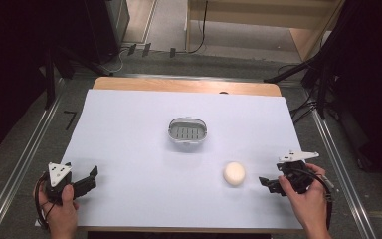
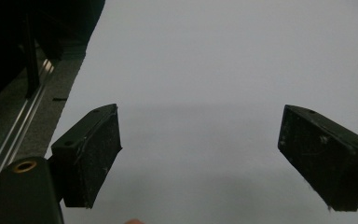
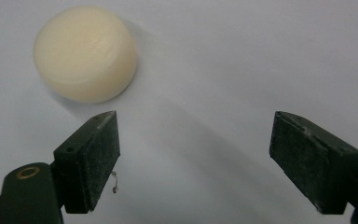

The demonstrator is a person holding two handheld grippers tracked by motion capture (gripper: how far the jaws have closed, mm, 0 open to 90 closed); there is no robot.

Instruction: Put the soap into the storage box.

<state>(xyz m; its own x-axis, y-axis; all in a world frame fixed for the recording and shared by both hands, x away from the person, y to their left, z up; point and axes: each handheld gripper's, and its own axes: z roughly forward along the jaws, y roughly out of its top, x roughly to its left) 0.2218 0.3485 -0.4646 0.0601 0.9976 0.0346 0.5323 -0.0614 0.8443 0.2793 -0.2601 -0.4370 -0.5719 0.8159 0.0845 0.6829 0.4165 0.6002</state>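
Soap: round cream bar (image 1: pixel 234 174) lies flat on the white sheet (image 1: pixel 129 129), right of centre, near side.
Right gripper (image 1: pixel 267 182): jaws spread wide, nothing between them, just right of the soap and apart from it.
Left gripper (image 1: pixel 90 178): near-left corner, jaws wide apart, empty.
Dish (image 1: pixel 187 133): mid-table, beyond the soap.

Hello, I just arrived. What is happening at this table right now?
A person sits at a table covered with a white sheet and holds a gripper in each hand. The right gripper is open and points at a round cream-coloured soap bar, close to it but not touching. The left gripper is open too, resting near the table's left front corner with nothing between its jaws. A small grey oval soap dish with a slotted bottom stands empty in the middle.
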